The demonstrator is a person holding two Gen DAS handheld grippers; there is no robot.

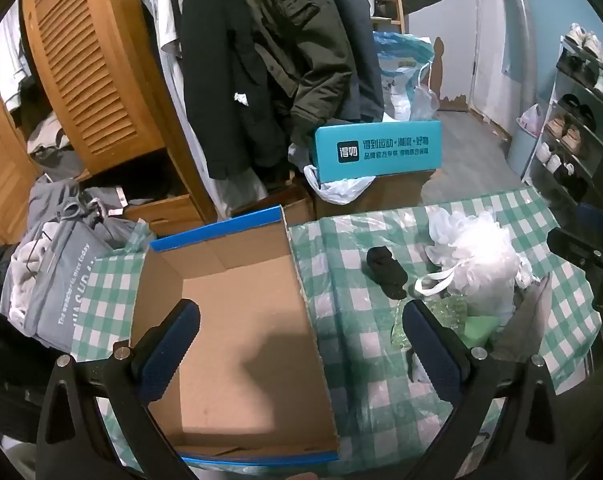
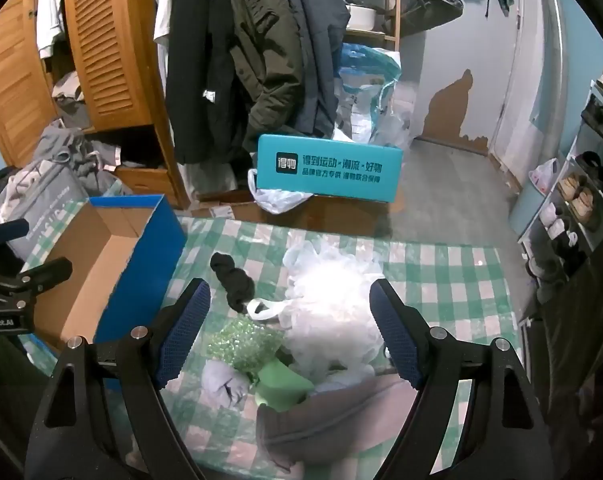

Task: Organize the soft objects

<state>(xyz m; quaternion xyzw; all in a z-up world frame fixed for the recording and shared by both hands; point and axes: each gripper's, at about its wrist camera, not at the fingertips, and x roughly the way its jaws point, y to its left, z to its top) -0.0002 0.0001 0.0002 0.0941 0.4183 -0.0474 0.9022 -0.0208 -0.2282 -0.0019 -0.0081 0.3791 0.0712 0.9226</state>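
An open cardboard box (image 1: 237, 320) with blue outer walls sits on the green checked tablecloth (image 1: 341, 240); it shows at the left of the right wrist view (image 2: 113, 256). My left gripper (image 1: 301, 340) is open and empty above the box. Right of the box lie a black sock (image 2: 233, 280), a white mesh bath pouf (image 2: 333, 304), a green sparkly scrubber (image 2: 241, 344), a green sponge (image 2: 281, 380), a pale grey cloth (image 2: 221, 384) and a brown-grey cloth (image 2: 333, 412). My right gripper (image 2: 289, 332) is open and empty above this pile.
A teal box (image 2: 329, 168) stands on brown cartons beyond the table. Coats (image 2: 237, 60) hang behind it beside a wooden louvred wardrobe (image 2: 101, 40). Grey clothes (image 1: 57, 264) are piled at the left. A shoe rack (image 2: 581, 184) stands at the right.
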